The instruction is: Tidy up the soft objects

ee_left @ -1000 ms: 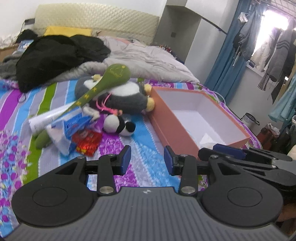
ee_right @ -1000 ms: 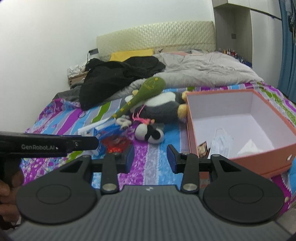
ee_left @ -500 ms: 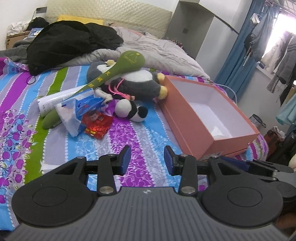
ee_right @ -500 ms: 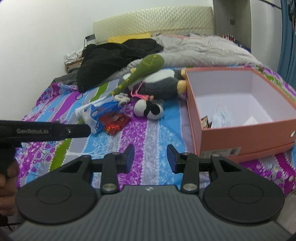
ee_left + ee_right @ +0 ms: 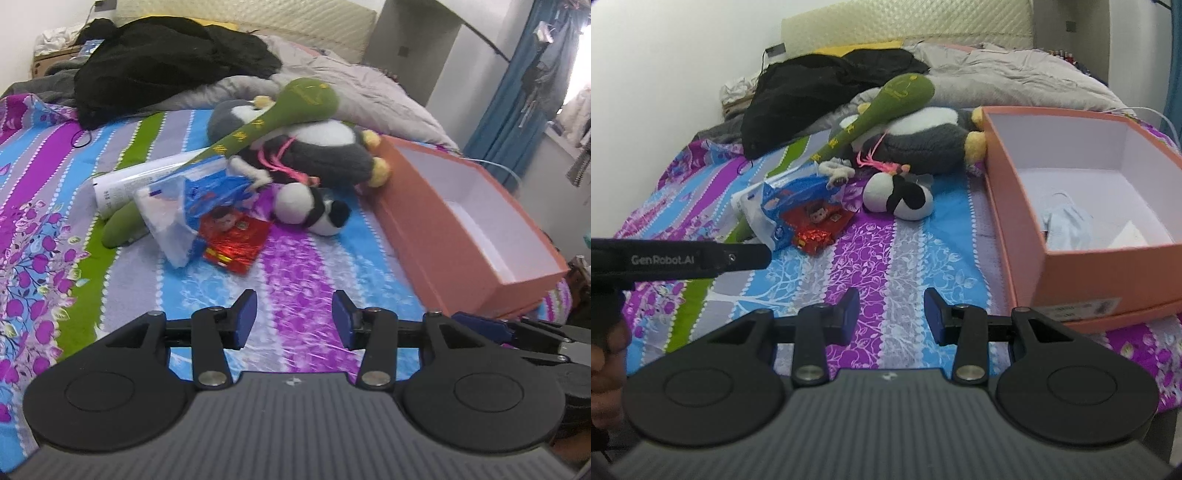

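Now both grippers are held over the near edge of the bed (image 5: 44, 280), the left gripper (image 5: 293, 319) and right gripper (image 5: 891, 317) each with jaws released and nothing between them. Toward the bed's middle a green club (image 5: 280, 118) is laid across a grey plush (image 5: 332, 155), with a small panda (image 5: 310, 210) just beside it and a blue bag (image 5: 199, 199) touching a red packet (image 5: 232, 240). Along the right edge an orange box (image 5: 1027, 206) is set, open, with a mask (image 5: 1067, 221) seen inside.
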The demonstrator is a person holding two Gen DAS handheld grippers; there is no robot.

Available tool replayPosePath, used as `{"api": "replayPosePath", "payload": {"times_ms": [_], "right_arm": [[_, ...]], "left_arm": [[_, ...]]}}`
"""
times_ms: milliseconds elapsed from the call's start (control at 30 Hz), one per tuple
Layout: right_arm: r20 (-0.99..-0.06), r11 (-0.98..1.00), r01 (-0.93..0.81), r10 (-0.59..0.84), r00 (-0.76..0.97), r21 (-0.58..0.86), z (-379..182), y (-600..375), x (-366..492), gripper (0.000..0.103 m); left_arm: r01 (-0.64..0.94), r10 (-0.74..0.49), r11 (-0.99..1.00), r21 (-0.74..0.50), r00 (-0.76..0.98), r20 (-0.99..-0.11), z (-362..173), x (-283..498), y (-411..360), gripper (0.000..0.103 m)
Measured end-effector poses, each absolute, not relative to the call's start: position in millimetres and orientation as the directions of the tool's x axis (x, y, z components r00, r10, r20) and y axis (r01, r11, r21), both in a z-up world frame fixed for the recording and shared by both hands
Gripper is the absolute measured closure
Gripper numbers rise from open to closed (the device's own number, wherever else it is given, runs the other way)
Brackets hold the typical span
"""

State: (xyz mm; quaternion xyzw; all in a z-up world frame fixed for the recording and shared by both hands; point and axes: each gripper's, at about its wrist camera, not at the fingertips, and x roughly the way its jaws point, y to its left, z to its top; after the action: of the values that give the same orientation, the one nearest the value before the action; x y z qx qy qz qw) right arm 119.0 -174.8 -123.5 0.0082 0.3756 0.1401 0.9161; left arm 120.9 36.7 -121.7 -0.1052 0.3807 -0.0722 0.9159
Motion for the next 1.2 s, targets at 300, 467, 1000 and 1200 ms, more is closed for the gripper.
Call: {"api": "replayPosePath", "payload": {"times_ms": [300,467,1000,1200], "right_arm": [[-0.692,0.949,-0.299,0.284,0.664,0.103,-148.3,-153.0,170.3,0.061],[-0.706,0.916,-0.385,0.347,0.617,0.114,-163.7,-128.3,192.3,0.061],[-0.698,0.835,-0.546,0.429,0.573,0.066,-193.1,-61.3,241.4,0.047],[-0.717,0.792,-0.610,0.439,0.541,0.024,-206.4,-39.3,260.1,0.047]], "left_arm": [[-0.026,-0.086,0.988,-0.153,0.727,-0.681,-141.6,161.0,66.6,0.041],[-0.088,-0.053,0.981,-0.175,0.738,-0.673,-154.3,181.5,88.1,0.038],[-0.134,-0.120,0.939,-0.315,0.732,-0.671,-192.0,227.3,128.9,0.038],[-0.112,-0.178,0.923,-0.368,0.724,-0.666,-205.5,241.2,137.8,0.043]]}}
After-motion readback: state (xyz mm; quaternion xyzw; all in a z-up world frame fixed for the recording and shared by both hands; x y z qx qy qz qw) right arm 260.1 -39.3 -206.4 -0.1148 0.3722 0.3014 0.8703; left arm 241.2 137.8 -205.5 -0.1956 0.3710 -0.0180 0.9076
